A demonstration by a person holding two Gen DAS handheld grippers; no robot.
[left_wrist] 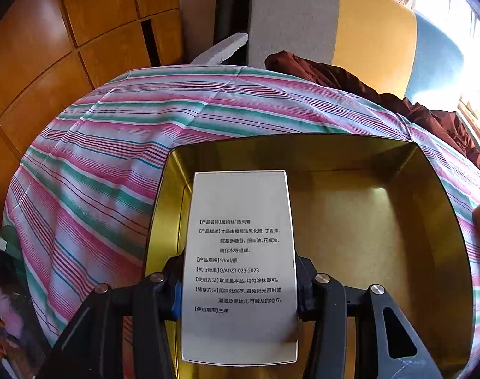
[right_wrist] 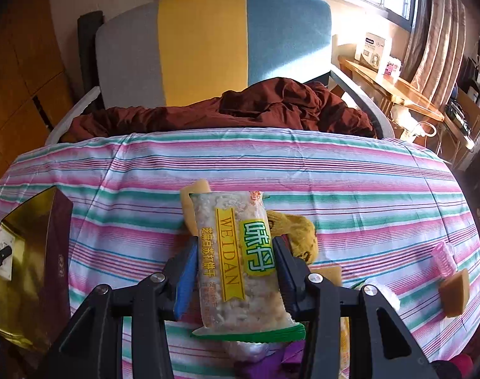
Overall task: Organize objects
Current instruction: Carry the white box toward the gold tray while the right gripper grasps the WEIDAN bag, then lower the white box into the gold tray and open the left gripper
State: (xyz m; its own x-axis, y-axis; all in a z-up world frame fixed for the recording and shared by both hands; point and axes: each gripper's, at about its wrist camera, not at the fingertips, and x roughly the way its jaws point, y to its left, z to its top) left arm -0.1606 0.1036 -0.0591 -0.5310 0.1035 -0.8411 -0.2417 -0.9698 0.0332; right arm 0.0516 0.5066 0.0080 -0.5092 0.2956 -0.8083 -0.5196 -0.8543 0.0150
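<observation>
My left gripper is shut on a silver carton with printed Chinese text and holds it over the left part of an open gold tin box. The box also shows at the left edge of the right wrist view, with the carton inside its opening. My right gripper is shut on a WEIDAN cracker packet and holds it above the striped cloth. Under it lie a yellow knitted item and a yellow sponge block.
The striped tablecloth covers the table. A pink ribbed item, a brown sponge block, a purple wrapper and a clear packet lie at the right. A dark red cloth lies on the chair behind.
</observation>
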